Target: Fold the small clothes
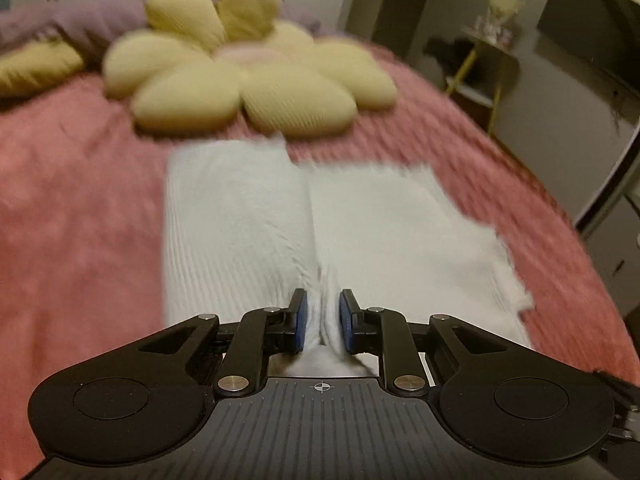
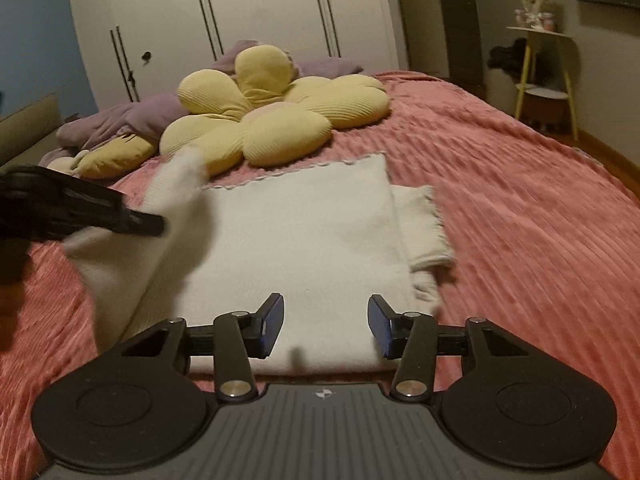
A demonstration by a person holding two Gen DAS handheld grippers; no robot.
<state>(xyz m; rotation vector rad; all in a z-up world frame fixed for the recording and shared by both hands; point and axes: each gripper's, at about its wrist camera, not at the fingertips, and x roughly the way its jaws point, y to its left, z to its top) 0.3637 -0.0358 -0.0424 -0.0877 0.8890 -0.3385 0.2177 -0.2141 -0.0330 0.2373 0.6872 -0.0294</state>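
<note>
Left wrist view: the left gripper point(image 1: 322, 322) is clamped on a pinched fold of the white cloth point(image 1: 248, 216). The cloth lies on the pink bedspread point(image 1: 76, 184), with its frayed edge at the right and the yellow cushion point(image 1: 240, 68) just beyond its far edge.

Right wrist view: the right gripper point(image 2: 326, 326) has its jaws apart over the cloth's near edge, holding nothing. At the left, the left gripper lifts one corner. To the right, the bedspread is free.
</note>
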